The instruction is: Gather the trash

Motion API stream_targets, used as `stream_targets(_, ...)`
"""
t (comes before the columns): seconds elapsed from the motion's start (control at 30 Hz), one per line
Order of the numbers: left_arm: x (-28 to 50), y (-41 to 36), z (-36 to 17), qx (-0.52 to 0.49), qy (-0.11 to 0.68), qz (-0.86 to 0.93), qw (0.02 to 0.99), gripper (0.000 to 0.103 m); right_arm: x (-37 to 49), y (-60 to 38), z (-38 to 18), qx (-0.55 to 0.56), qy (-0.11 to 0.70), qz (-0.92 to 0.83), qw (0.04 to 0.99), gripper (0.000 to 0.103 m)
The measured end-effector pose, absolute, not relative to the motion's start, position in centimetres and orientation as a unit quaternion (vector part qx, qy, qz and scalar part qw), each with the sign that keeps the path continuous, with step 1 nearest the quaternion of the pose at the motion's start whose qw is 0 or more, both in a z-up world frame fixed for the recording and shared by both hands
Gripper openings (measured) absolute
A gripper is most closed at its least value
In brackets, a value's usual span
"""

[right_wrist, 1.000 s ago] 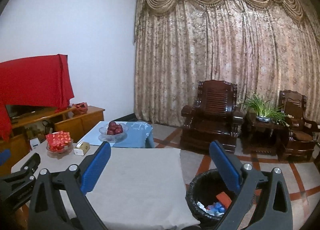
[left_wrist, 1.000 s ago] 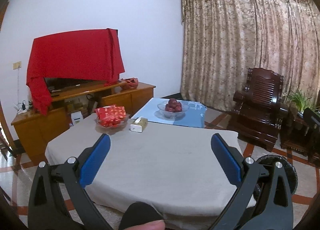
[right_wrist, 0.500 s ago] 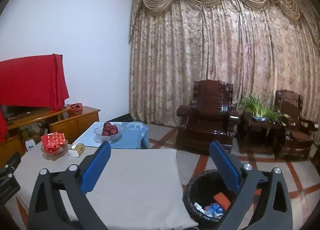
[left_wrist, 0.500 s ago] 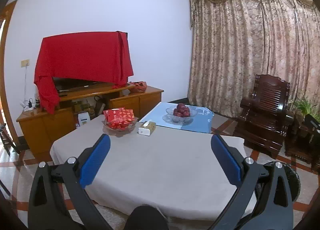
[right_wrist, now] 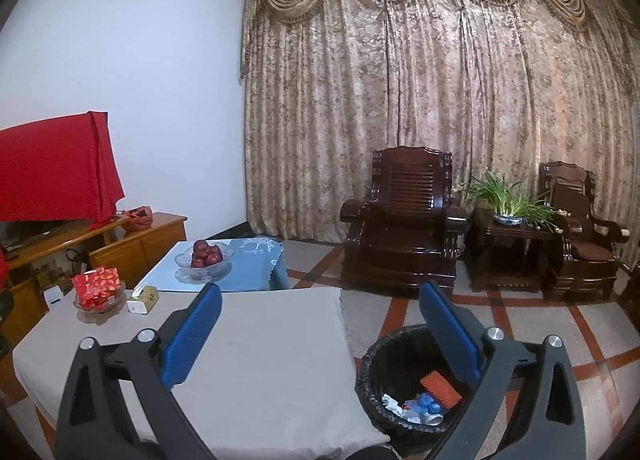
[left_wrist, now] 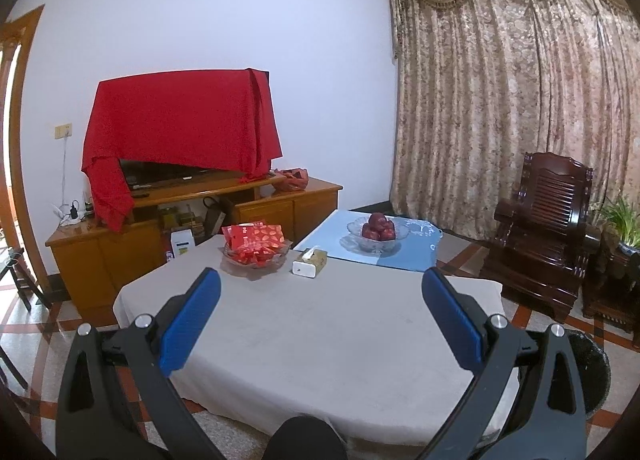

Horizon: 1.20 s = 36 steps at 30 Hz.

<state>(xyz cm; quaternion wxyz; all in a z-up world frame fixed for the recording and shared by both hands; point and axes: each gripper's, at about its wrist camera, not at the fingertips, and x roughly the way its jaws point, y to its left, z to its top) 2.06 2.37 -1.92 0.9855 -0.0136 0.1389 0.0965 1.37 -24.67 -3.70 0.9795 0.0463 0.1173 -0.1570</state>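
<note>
The left gripper (left_wrist: 320, 316) is held with its jaws wide apart and nothing between them. Its blue pads (left_wrist: 190, 322) frame a bare stretch of the grey-covered table (left_wrist: 320, 340).

The right gripper (right_wrist: 320, 324) is likewise spread wide and empty. Its right pad overlaps the near rim of the black trash bin (right_wrist: 384, 376), which stands on the floor just beside the table's right edge. The bin is lined with a black bag and contains the collected trash (right_wrist: 424, 400): an orange-red flat piece, blue scraps and white paper bits. This trash lies below and slightly right of the midpoint between the right jaws, apart from both pads.

Farther out on the table, a glass dish of red packets (left_wrist: 256, 246) sits just beside a tissue box (left_wrist: 310, 260). Beyond these, on a blue cloth (left_wrist: 400, 256), stands a glass bowl of red apples (left_wrist: 376, 232).

Along the left wall, a wooden cabinet (left_wrist: 120, 248) carries a screen draped in red cloth (left_wrist: 180, 120). Dark wooden armchairs (right_wrist: 400, 220) and a potted plant (right_wrist: 508, 200) stand before the patterned curtain (right_wrist: 440, 100).
</note>
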Motion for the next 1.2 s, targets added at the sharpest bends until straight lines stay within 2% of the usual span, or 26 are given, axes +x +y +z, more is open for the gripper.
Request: stream_targets(1.2, 1.8, 1.6, -0.9, -0.015, 0.134, 0.093, 0.987, 0.098, 0.8, -25.8, -3.0, 0.051, 0.11, -0.162, 0.979, 0.097)
